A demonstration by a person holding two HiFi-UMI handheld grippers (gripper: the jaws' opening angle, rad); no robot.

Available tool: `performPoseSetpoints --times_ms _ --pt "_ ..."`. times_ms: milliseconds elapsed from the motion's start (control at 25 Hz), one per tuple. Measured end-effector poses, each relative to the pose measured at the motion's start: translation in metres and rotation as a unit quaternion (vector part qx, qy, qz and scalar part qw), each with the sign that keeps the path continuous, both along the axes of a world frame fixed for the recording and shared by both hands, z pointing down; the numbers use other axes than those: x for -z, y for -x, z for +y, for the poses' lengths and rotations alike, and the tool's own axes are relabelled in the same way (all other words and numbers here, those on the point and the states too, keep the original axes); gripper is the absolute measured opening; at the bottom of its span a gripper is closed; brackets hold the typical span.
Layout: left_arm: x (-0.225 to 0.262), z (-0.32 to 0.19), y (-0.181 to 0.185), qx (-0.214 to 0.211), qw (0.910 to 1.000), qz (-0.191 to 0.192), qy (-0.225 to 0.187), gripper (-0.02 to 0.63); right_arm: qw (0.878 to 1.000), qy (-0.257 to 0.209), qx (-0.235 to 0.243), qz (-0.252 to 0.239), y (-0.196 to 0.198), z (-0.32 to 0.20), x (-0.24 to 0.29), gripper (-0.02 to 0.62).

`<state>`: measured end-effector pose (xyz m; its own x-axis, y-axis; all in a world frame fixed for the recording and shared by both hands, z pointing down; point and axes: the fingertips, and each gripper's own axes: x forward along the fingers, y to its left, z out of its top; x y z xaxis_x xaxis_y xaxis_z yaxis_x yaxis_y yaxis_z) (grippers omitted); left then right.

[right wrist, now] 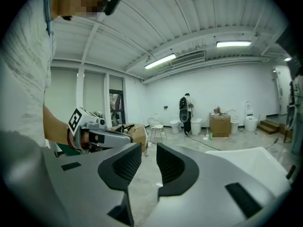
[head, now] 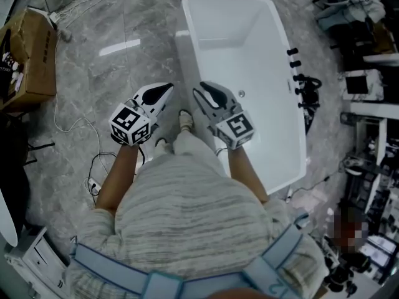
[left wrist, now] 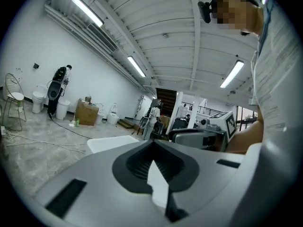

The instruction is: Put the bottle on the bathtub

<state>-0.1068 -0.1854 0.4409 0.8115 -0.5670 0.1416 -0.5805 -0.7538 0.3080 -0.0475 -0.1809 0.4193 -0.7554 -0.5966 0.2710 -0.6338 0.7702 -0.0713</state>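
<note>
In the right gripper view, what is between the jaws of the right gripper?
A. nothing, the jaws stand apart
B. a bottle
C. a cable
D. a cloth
A: the jaws of the right gripper stand apart, and only the grey floor shows in the gap between them.

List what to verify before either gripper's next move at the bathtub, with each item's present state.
1. Left gripper free: ok, jaws together, nothing between them.
2. Right gripper free: ok, jaws apart, nothing between them.
3. Bottle in hand: not ok, neither gripper holds one.
4. Bottle located: cannot tell, none shows near the tub in the head view.
5. Bathtub rim free for placing: ok on the near side; black fittings stand on the opposite rim.
</note>
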Motion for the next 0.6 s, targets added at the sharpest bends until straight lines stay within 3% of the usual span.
performPoseSetpoints --times_ms 80,240,600 --pt "0.017 0.008 0.005 -0.004 0.9999 0.004 -0.016 0.003 1.000 -0.015 0.015 -0.020 0.010 0.010 0.025 0.103" --pt "0.047 0.026 0.016 -0.006 0.9986 0.006 -0.053 0.003 0.996 -0.059 0.049 -0.044 0.029 0.030 0.067 0.004" --pt "0.096 0.068 0.047 0.001 0.9935 -0.012 -0.113 0.003 0.990 -0.095 0.097 -0.046 0.067 0.067 0.107 0.003"
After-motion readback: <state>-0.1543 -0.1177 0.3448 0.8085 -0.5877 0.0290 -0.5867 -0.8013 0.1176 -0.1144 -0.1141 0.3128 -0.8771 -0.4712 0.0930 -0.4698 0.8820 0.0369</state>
